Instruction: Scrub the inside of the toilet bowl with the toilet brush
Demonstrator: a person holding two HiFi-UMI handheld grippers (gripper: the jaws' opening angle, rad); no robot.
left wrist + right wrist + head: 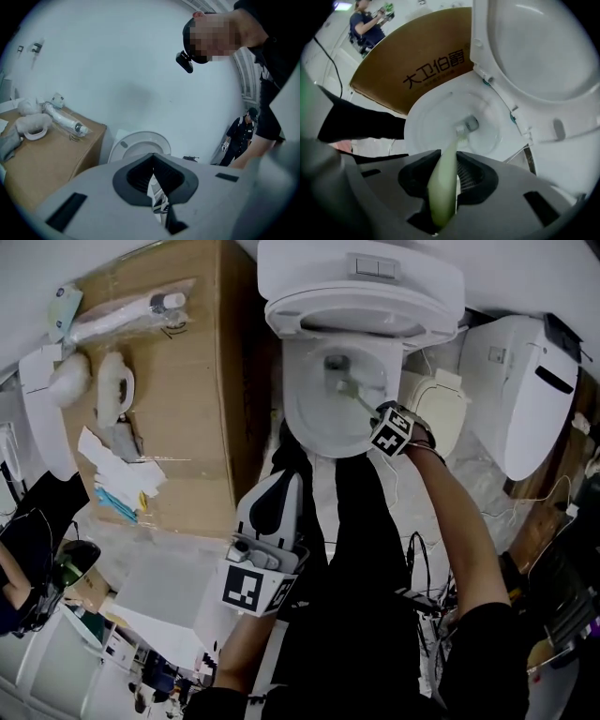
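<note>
The white toilet bowl [302,418] stands open with its lid [361,310] raised. My right gripper [380,416] hovers over the bowl's right rim, shut on the pale green handle [444,183] of the toilet brush. The brush head [336,363] is down inside the bowl near the drain; in the right gripper view the brush head [466,125] shows against the wet bowl [433,117]. My left gripper [275,491] hangs lower, in front of the toilet, jaws together and holding nothing. In the left gripper view the left gripper [154,180] points toward the raised lid [140,143].
A large cardboard box [197,409] stands left of the toilet with wrapped parts and cloths on top. A second white toilet [530,390] stands at the right, cables trailing on the floor beside it. A person [241,136] stands in the background.
</note>
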